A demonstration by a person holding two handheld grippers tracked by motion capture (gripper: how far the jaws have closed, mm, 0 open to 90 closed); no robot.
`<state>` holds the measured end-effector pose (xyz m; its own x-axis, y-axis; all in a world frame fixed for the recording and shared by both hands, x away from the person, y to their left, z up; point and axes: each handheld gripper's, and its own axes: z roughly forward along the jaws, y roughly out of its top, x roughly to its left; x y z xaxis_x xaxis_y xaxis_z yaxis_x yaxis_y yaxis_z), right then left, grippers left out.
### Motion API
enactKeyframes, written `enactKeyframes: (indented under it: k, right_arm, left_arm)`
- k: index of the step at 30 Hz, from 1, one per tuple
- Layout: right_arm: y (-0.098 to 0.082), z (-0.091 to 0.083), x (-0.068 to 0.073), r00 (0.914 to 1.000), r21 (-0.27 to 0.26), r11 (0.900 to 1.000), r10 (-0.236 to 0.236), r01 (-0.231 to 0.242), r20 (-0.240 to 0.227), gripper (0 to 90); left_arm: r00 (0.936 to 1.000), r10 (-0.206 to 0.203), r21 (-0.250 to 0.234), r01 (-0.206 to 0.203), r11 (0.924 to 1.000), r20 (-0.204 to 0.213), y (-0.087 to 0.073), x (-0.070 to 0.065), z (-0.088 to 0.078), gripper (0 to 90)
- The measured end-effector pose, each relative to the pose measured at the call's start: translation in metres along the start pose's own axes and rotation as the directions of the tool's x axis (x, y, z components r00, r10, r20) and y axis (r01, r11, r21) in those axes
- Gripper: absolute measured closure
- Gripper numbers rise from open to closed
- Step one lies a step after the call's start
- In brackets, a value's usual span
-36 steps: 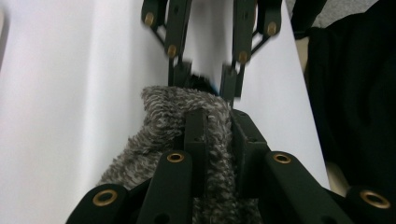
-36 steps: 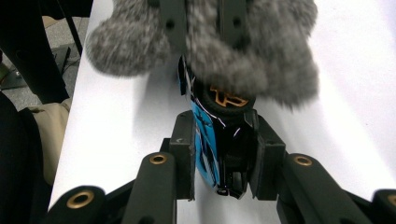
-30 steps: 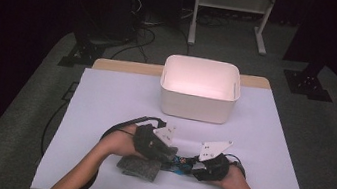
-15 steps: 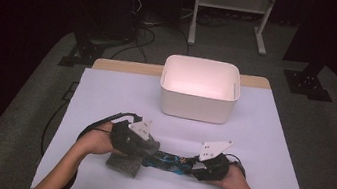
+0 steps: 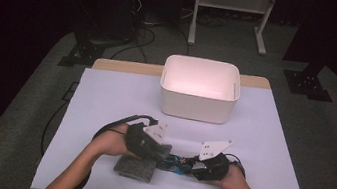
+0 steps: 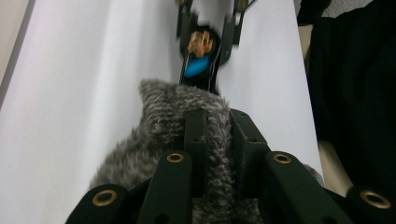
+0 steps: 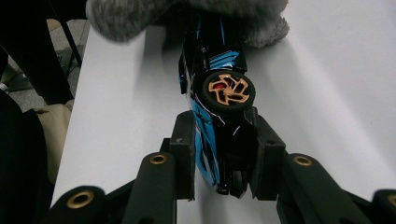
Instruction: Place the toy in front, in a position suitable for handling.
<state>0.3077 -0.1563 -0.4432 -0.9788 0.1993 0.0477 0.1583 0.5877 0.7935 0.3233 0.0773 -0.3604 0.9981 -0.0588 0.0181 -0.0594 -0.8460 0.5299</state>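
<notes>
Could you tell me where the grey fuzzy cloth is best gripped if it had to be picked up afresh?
Probably at a raised fold of the grey fuzzy cloth, coming from above: it is soft and bunched, and the left tool already pinches such a ridge.

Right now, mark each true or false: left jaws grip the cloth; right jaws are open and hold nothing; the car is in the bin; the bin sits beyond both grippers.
1. Left gripper grips the cloth. True.
2. Right gripper is open, holding nothing. False: its jaws are shut on the toy car.
3. The car is in the bin. False: it is held low over the table, near the front.
4. The bin sits beyond both grippers. True.
</notes>
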Motion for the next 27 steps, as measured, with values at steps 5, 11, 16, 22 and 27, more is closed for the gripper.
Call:
enactKeyframes:
  k: [5, 11, 16, 22, 27]
  right_arm:
    - [0.000, 0.000, 0.000, 1.0000, -0.003, 1.000, -0.003, 0.003, 0.001, 66.4]
    - [0.000, 0.000, 0.000, 1.0000, -0.001, 1.000, -0.003, 0.003, -0.001, 66.5]
    - [0.000, 0.001, 0.000, 0.9999, 0.002, 1.000, -0.011, 0.011, 0.003, 66.5]
    - [0.000, 0.001, 0.000, 0.9999, 0.003, 1.000, -0.013, 0.013, 0.004, 66.5]
    - [0.000, 0.001, 0.000, 1.0000, 0.003, 1.000, -0.007, 0.007, 0.000, 66.6]
  left_arm:
    - [0.9977, 0.059, -0.002, -0.059, 0.9983, 0.033, 0.030, 0.004, 0.018, 78.4]
    - [0.9957, 0.074, 0.013, -0.075, 0.9971, 0.056, 0.044, 0.006, 0.030, 78.4]
    - [0.9976, 0.049, 0.010, -0.050, 0.9987, 0.050, 0.033, 0.007, 0.026, 78.3]
    - [0.9997, -0.009, 0.017, 0.009, 0.9998, 0.022, 0.005, 0.007, 0.009, 77.9]
    - [0.9983, -0.058, 0.013, 0.058, 0.9982, 0.001, -0.017, 0.006, -0.006, 77.8]
